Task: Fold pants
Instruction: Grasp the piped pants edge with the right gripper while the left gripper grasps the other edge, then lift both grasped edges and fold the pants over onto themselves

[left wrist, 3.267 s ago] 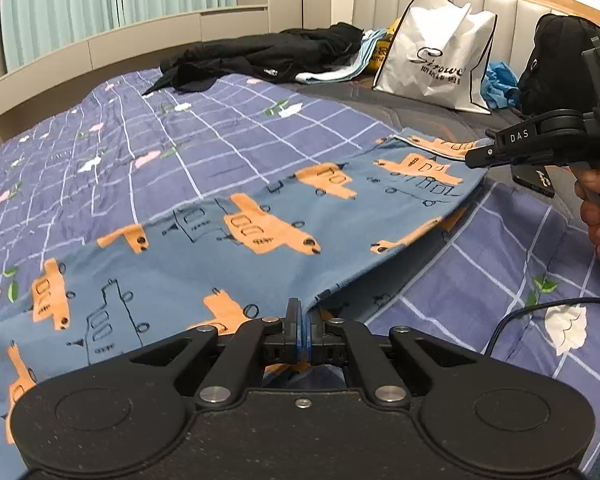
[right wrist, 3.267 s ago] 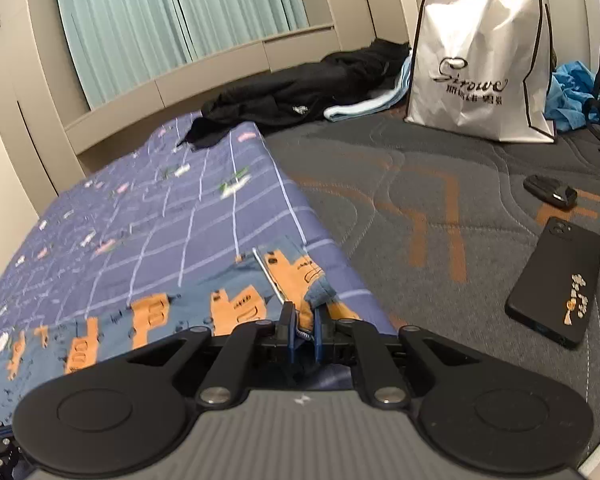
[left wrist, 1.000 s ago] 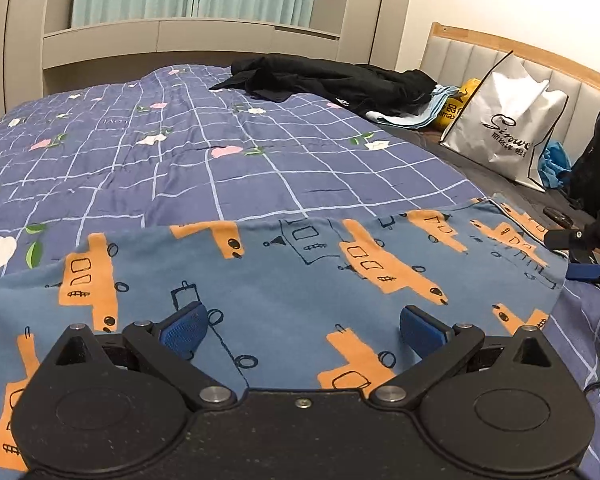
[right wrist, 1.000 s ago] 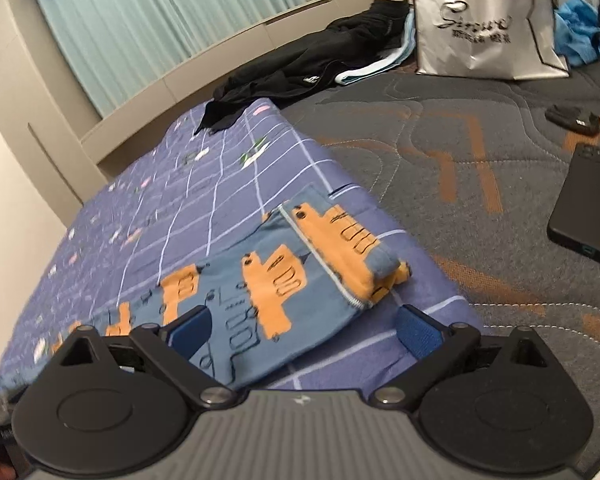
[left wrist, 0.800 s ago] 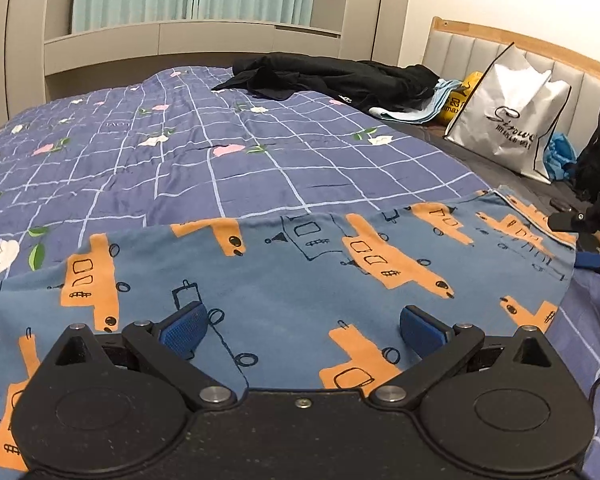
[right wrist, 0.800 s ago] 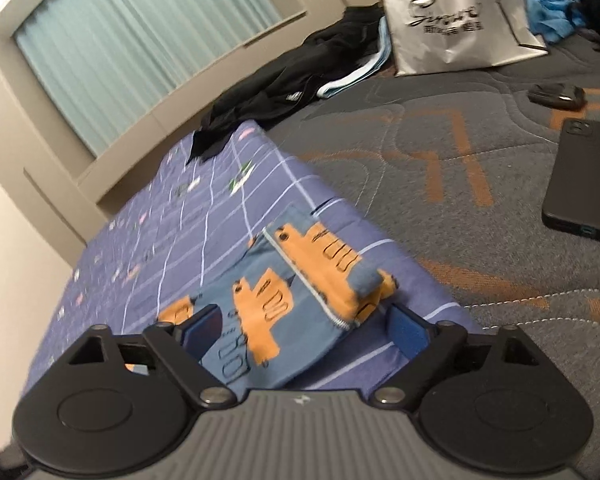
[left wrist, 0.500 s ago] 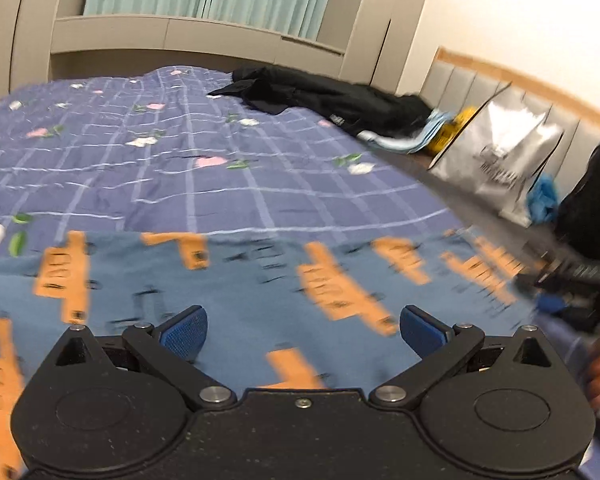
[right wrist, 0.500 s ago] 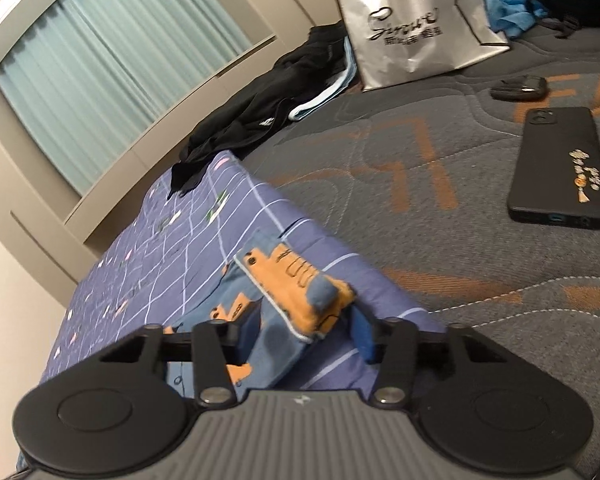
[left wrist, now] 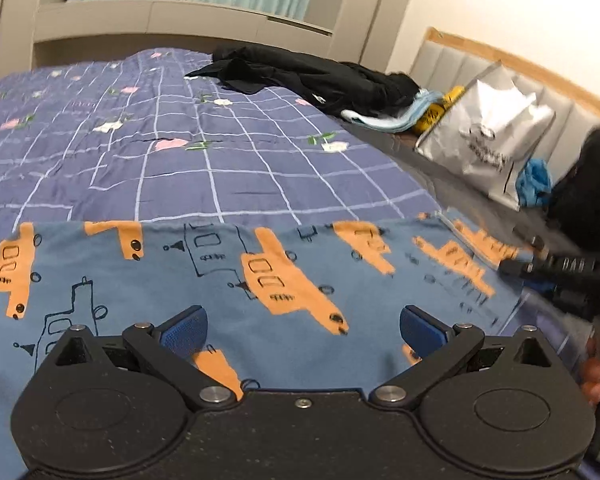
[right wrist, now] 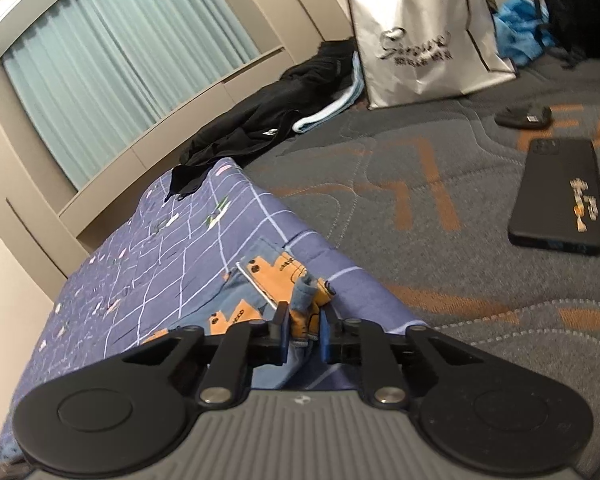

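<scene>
The one pair of pants (left wrist: 260, 280) lies spread on the bed's quilt (left wrist: 180, 152). Its bunched corner, loose between wide jaws a second ago, is now clamped by the right gripper (right wrist: 303, 330), which has just been closing. The left gripper (left wrist: 303, 326) hovers released above the fabric, both pads clear.

Pants (left wrist: 228, 280) blue, orange truck print; quilt (left wrist: 180, 160) purple, white grid, flowers.

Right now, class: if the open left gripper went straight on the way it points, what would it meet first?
Probably the blue pants with orange prints lying under the left gripper; depth is uncertain.
</scene>
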A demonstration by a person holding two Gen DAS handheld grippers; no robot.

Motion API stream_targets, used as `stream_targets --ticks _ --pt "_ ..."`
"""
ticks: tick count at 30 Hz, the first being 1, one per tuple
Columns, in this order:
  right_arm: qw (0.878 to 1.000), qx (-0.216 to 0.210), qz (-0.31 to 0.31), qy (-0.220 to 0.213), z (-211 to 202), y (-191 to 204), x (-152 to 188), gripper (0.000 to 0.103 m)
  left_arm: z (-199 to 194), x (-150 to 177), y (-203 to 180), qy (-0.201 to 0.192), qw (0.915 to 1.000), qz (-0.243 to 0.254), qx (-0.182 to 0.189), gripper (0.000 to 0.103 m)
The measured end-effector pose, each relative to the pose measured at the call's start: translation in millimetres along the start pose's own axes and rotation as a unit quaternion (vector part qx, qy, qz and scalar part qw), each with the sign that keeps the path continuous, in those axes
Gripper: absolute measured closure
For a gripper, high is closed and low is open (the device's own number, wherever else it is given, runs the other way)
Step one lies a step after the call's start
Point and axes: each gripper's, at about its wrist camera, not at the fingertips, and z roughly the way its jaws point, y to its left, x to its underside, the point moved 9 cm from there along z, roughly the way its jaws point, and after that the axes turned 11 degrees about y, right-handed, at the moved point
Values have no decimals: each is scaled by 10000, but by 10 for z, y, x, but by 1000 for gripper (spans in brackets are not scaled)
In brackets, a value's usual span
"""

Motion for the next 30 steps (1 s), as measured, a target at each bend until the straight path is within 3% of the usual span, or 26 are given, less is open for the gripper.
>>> stream_targets --ticks 6,11,15,20,23,27,30 --pt "9970 168 -740 -164 -75 304 0 88 -83 -167 82 31 9929 -853 824 1" --pt "9834 364 -1745 -325 -133 719 73 88 -98 -316 72 67 9684 -1618 1896 1" --pt "9604 433 -2723 -403 -148 1160 272 88 -87 -437 25 102 9506 -1916 2439 1" --pt "9106 487 -4082 -417 -163 1706 712 88 -40 -423 10 249 9478 -1910 2541 1" --pt "8777 484 -4762 -216 -123 1930 1048 88 22 -328 44 386 9479 -1919 2514 1" --pt "8548 479 -5166 103 -44 2039 1369 89 103 -197 103 532 9488 -1989 2396 1" --pt "8546 516 -5158 301 36 2022 1480 89 154 -152 87 588 9554 -1852 2225 1"
